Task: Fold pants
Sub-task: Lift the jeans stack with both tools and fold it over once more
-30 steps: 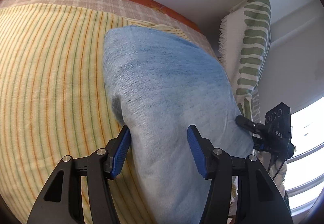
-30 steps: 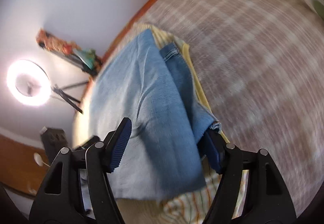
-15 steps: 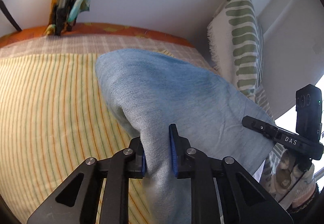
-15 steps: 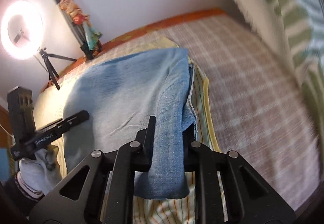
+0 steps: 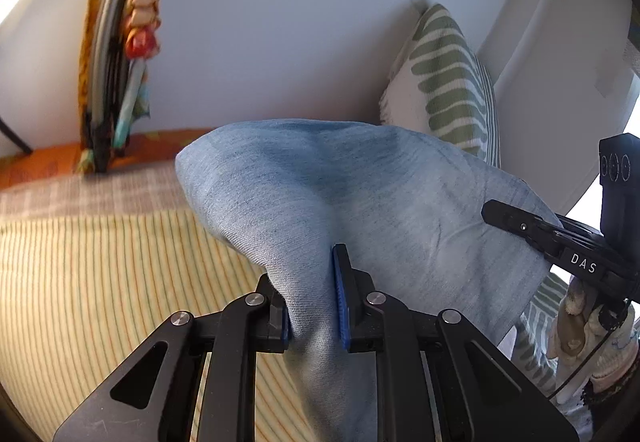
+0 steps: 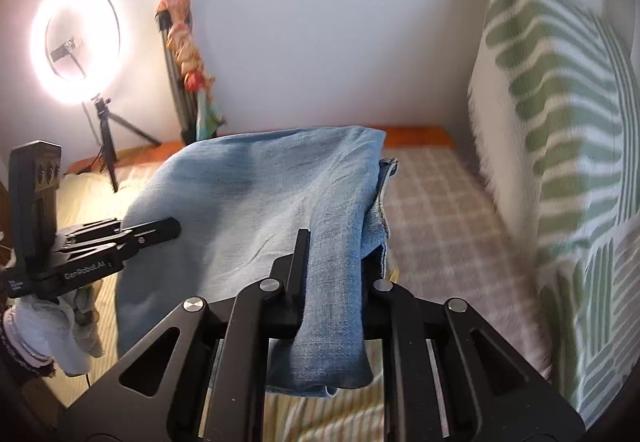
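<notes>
White wall stands behind a bed (image 5: 100,282) that has a yellow striped sheet near us and a checked cover (image 6: 436,210) farther back. A green and white pillow (image 6: 560,122) leans at the right end. A ring light (image 6: 76,42) glows on a tripod at the left.

The pants (image 5: 360,194) are blue jeans. Both ends near us are held up in the air, and the far part sags back down toward the bed, so the cloth looks like a little tent. The long way of the pants runs away from us, toward the wall. The near edge runs side to side, from one gripper to the other.

The left gripper (image 5: 312,306) has its fingers squeezed almost shut on a bunch of cloth at the left side of that edge. The right gripper (image 6: 332,274) has its fingers squeezed almost shut on the thicker right side, where a seam and a darker layer (image 6: 384,178) peek out underneath. Both have just been closing, with the jeans between the fingers.

Each gripper shows in the other one's view, side by side with the cloth stretched between them. Neither one looks closer to the far end than the other.

I think the next move is to carry the held edge forward – toward the wall – and lay it over the far part. Both hands should go together, or the fold may come out crooked – one side is thicker too
</notes>
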A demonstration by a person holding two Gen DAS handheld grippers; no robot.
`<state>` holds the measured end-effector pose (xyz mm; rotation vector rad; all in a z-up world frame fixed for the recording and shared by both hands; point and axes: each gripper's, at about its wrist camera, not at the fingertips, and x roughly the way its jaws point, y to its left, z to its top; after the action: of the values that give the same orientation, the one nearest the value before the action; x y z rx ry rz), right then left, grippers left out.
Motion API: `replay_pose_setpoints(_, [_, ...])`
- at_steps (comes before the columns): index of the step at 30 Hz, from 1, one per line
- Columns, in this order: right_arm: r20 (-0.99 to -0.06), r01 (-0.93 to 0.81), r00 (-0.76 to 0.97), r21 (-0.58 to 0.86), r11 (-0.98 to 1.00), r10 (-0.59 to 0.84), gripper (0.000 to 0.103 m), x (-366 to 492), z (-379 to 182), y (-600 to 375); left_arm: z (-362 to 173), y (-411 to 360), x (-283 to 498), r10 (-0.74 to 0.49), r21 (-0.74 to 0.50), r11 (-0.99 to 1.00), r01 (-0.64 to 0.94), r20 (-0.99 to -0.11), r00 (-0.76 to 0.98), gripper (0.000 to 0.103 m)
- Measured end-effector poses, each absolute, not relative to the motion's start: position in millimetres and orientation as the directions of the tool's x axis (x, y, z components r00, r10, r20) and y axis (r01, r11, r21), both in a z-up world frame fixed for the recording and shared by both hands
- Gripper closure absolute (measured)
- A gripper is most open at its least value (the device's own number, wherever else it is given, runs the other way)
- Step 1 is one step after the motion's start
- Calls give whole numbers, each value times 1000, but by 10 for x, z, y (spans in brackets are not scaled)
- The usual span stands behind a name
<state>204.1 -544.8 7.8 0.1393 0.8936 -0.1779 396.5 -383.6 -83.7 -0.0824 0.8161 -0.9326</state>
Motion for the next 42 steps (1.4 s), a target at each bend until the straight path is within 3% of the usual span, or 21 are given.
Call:
replay_pose_setpoints(13, [-748, 254, 637, -25, 967, -187, 88, 2895, -275, -5808, -894, -4367, 4704, -687, -297, 660, 689, -609, 396, 88])
replay_pose_setpoints(23, [-797, 267, 568, -56, 962, -204, 88, 3243, -771, -6004, -1258, -4637, 4877, -621, -236, 694, 680, -673, 401, 88])
replay_pose_setpoints(32, [-836, 306, 510, -42, 951, -201, 88, 3268, -982, -6188, -1266, -4744, 4878, -597, -209, 702, 681, -694, 403, 87])
replay_pose_setpoints(40, [-866, 329, 458, -42, 944, -198, 85, 3238, -1068, -6281, -1293, -4769, 4888, -575, -201, 713, 671, -715, 397, 79])
replay_pose_setpoints(42, [-871, 335, 445, -52, 941, -206, 77, 3238, -1091, -6286, -1301, -4769, 4890, -563, -196, 720, 666, -726, 395, 70])
